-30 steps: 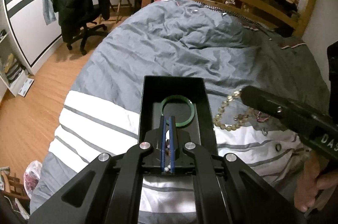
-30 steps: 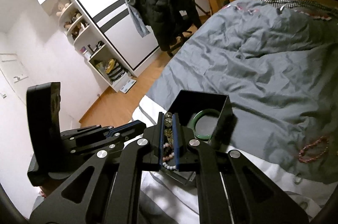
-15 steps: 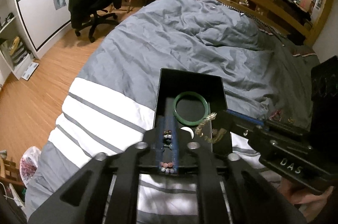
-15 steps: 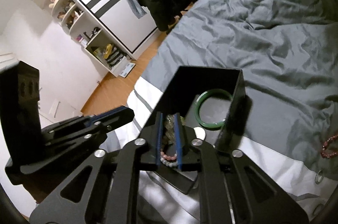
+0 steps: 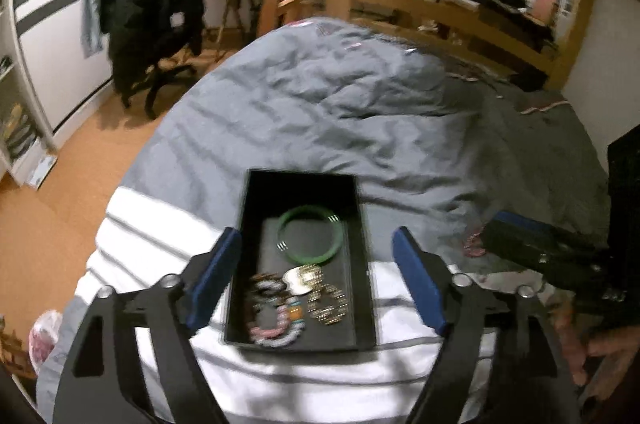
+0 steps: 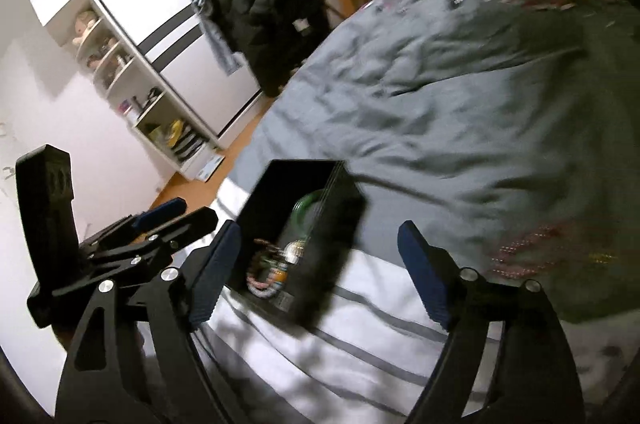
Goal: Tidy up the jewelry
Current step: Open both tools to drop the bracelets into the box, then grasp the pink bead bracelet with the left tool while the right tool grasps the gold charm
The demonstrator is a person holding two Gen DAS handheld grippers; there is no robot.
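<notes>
Bed (image 5: 360,111), covered by a rumpled grey duvet whose near end bears white bands with thin grey stripes; it fills most of both views. Beyond it stand a wooden bed frame (image 5: 452,11), a chair draped with a black jacket (image 5: 152,11), and a white wardrobe with dark stripes (image 6: 168,23) beside open shelves.

Black jewelry box (image 5: 356,304), open-topped and rectangular, resting on the striped end of the duvet; in the right wrist view the same box (image 6: 332,244) is seen obliquely from its right side.

Left tongs (image 5: 316,280), spread wide and empty, blue pads either side of the box and above it. Right tongs (image 6: 320,264), likewise spread wide and empty, straddling the box's right wall in their own view; from the left wrist camera they appear well to the right of the box.

Green bangle (image 5: 310,234), lying flat in the far half of the box.

Beaded bracelets (image 5: 274,320), pink, white and dark, heaped in the near left part of the box. Gold-toned chain pieces (image 5: 326,298), just beside them on the right, with a pale oval piece between the heap and the bangle.

Pink bead bracelet (image 6: 532,244), blurred, loose on the duvet well right of the box.
</notes>
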